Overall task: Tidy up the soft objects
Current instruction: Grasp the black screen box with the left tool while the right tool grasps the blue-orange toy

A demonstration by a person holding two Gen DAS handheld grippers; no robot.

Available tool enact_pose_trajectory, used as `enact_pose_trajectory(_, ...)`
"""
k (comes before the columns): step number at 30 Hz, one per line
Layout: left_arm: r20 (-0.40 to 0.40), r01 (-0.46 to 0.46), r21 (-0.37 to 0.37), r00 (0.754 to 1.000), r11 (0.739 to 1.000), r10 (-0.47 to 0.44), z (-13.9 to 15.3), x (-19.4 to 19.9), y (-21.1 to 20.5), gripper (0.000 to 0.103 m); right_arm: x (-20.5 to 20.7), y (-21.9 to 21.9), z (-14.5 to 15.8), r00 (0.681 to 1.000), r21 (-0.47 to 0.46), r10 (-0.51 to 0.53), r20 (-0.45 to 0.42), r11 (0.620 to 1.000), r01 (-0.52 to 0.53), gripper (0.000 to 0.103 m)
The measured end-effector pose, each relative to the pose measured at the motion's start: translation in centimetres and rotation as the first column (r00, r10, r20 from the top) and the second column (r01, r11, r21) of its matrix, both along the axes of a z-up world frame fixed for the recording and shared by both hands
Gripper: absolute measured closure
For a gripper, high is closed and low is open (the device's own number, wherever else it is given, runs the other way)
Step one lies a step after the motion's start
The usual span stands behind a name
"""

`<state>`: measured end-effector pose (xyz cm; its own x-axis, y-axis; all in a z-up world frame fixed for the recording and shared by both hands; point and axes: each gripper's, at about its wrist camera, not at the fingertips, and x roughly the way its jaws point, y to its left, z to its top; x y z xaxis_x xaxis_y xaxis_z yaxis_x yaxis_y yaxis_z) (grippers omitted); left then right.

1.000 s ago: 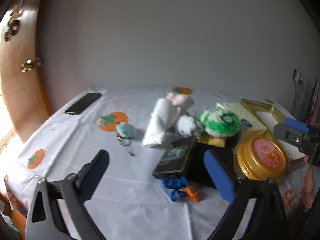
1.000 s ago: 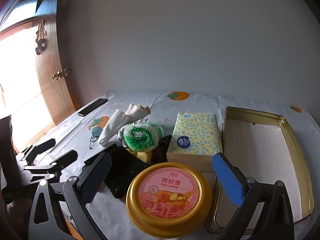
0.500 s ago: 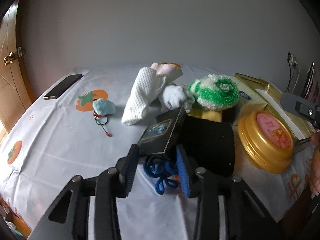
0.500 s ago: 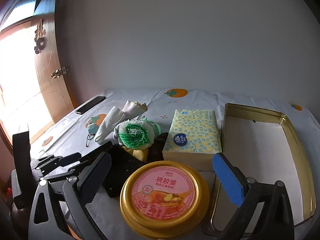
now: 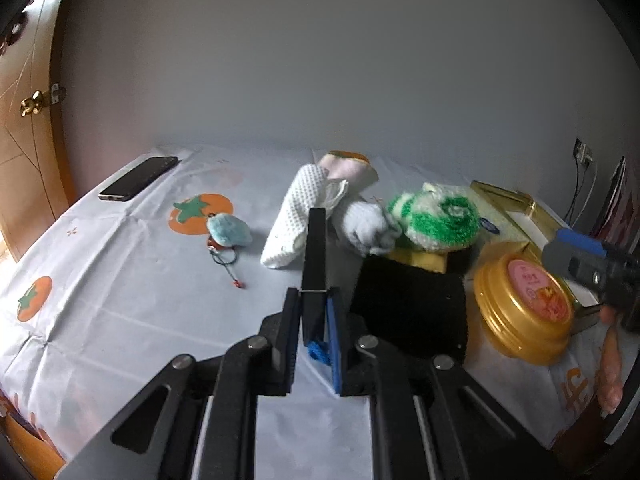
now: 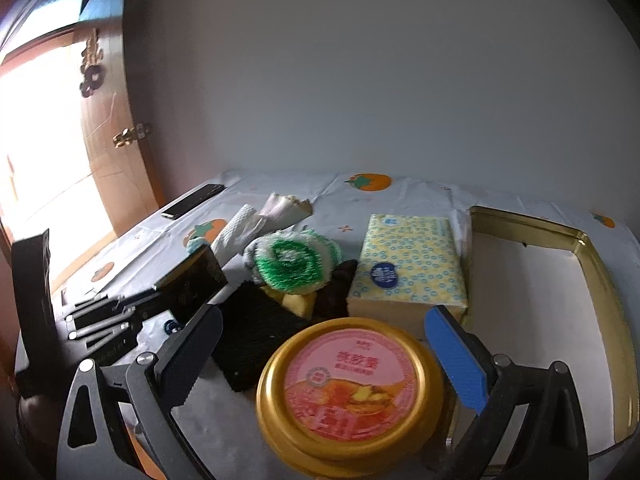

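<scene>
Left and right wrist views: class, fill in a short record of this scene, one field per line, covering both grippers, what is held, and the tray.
left gripper: shut on black box
black box: thin, stood on edge between the pads
right gripper: open, holding nothing, above round gold tin
gold tray: white inside, no soft object in it
soft pile: green and white scrubber, tissue pack beside it

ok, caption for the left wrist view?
Left gripper jaws shut on a thin black box, beside piled soft items on the tablecloth.

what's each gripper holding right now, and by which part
The left gripper is shut on the near edge of the flat black box, tipping it up on edge. The right gripper is open and holds nothing.
</scene>
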<state>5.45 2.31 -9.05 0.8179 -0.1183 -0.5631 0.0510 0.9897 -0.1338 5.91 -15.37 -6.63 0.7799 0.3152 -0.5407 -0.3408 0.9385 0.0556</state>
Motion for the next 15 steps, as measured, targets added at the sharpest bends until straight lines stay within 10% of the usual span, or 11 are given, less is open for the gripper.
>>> enact_pose_trajectory(5, 0.022, -0.034, -0.045, 0.999, 0.998, 0.035, 0.3, -0.7, 1.8, 0.092, -0.7, 3.8, -0.7, 0.994, -0.086, 0.104, 0.036, 0.991, -0.1, 0.003)
enact_pose_trajectory(9, 0.052, -0.049, -0.079, 0.997, 0.996, 0.054, 1.0, -1.6, 3.0, 0.092, -0.7, 8.1, -1.9, 0.977, -0.172, 0.212, 0.013, 0.963, -0.206, 0.036)
enact_pose_trajectory(15, 0.094, -0.066, -0.106, 0.993, 0.992, 0.076, 2.4, -3.0, 4.6, 0.092, -0.5, 11.1, -3.5, 0.958, -0.212, 0.287, -0.019, 0.935, -0.284, 0.036)
